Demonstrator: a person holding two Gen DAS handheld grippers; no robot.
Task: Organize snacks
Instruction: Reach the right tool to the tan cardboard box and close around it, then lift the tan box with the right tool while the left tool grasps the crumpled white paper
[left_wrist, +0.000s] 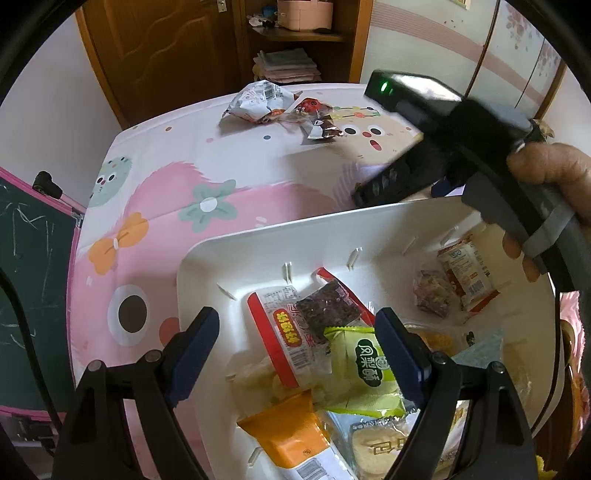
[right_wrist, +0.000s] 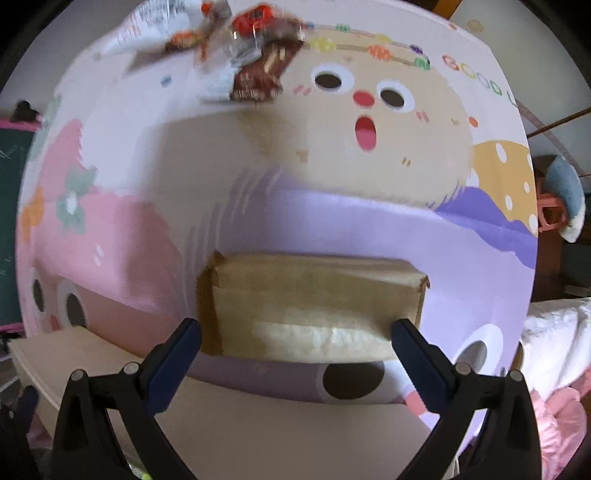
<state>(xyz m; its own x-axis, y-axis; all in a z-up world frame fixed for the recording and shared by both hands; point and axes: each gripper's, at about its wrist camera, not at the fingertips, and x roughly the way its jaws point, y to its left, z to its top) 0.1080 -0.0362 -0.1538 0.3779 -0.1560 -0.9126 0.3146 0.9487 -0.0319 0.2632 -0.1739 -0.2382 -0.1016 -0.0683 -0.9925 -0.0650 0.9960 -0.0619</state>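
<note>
The left gripper (left_wrist: 297, 354) hangs with its fingers spread wide and empty over the white bin (left_wrist: 258, 243); a green snack pack (left_wrist: 360, 373) lies between them below. The right gripper (right_wrist: 297, 354) also has its fingers wide apart, a wrapped bread slice (right_wrist: 314, 306) between their tips, untouched. Ahead on the worktop (right_wrist: 332, 221) lie loose snack packets (right_wrist: 255, 70).

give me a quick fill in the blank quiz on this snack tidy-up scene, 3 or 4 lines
1. The green snack packet lies inside the white ____.
2. The right gripper has its jaws wide, with a slice of ____ between them.
3. The left gripper is ____, holding nothing.
4. The snacks left on the tablecloth lie at its ____ end.

Missing words: bin; bread; open; far
</note>
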